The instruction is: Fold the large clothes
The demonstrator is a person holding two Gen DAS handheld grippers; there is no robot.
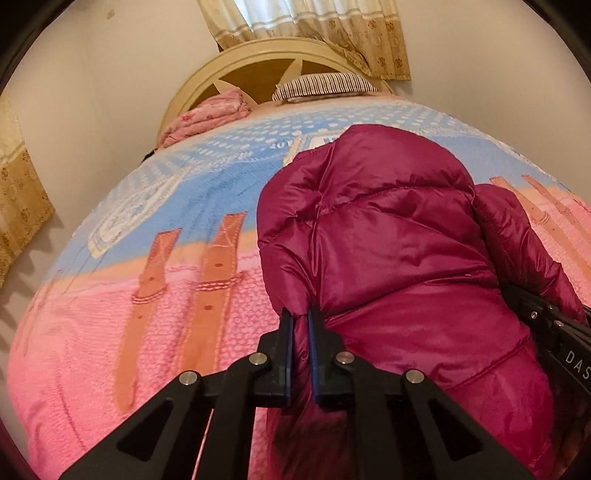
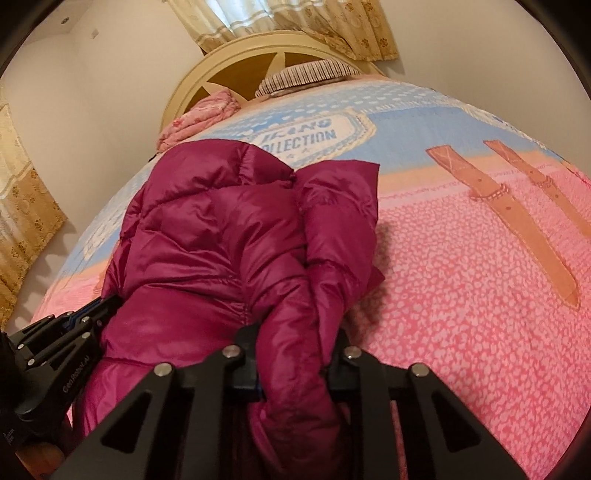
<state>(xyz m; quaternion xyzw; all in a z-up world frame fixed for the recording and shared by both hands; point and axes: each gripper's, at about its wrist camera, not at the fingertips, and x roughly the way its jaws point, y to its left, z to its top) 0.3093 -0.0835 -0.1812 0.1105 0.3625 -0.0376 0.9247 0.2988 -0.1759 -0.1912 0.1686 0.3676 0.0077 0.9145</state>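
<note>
Bed: bare bedspread right of jacket | left gripper: jaws pinch jacket edge | right gripper: jaws clamp sleeve

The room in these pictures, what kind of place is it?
Most likely a home bedroom. A cream curved wooden headboard stands at the far end of a bed under a pink and blue printed bedspread, with a striped pillow against it. Beige floral curtains hang behind.

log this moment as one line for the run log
step: folding jacket on bed | left gripper: shut on jacket edge | right gripper: shut on jacket sleeve | pillow at headboard
</note>
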